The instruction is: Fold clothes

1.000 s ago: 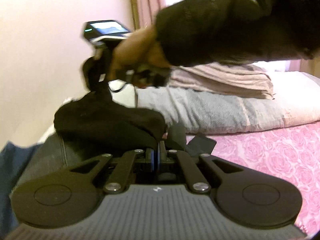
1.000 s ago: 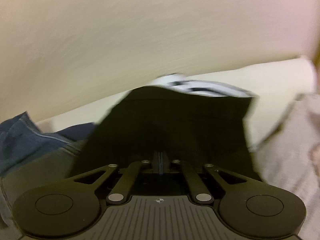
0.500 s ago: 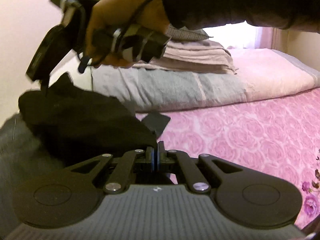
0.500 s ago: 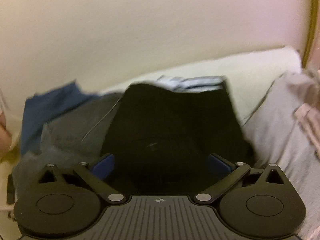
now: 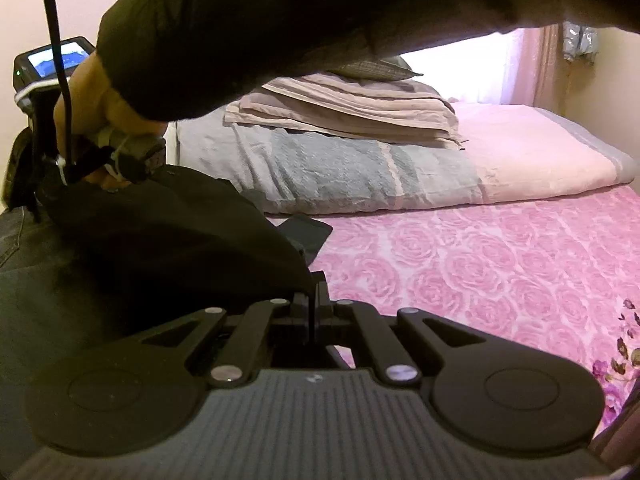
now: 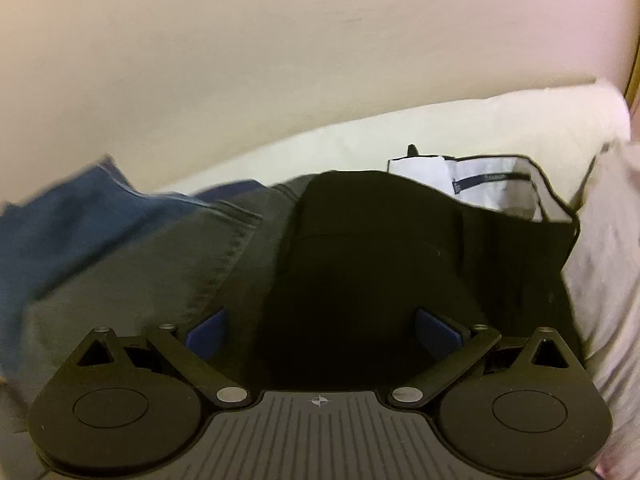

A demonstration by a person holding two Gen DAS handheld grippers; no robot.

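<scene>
Since a second ago the right gripper [image 6: 320, 330] let go of the black fabric trousers [image 6: 400, 264]: jaws sprang wide, then have just been closing a little, now well apart with the dark cloth lying between and ahead of the blue pads [image 6: 206, 334], not pressed by them. Trousers' white waistband lining [image 6: 496, 188] shows beyond the jaws, up right. Grey denim garment [image 6: 152, 264] lies left of the jaws, blue denim garment [image 6: 68, 216] further left. Cream wall [image 6: 280, 60] behind.

Left gripper [image 5: 311, 308] clamped tight on an edge of the black trousers [image 5: 160, 240], cloth bulging up left from the closed jaws. Person's right hand [image 5: 92, 120] now sits lower, just over the far end of the cloth, fist wrapped round the other gripper's handle, dark sleeve [image 5: 280, 20] arching across the top of the view. Pink rose-patterned bedspread [image 5: 480, 264] right of the jaws; folded grey and pink blanket [image 5: 360, 172] and beige folded linens [image 5: 340, 108] beyond.
</scene>
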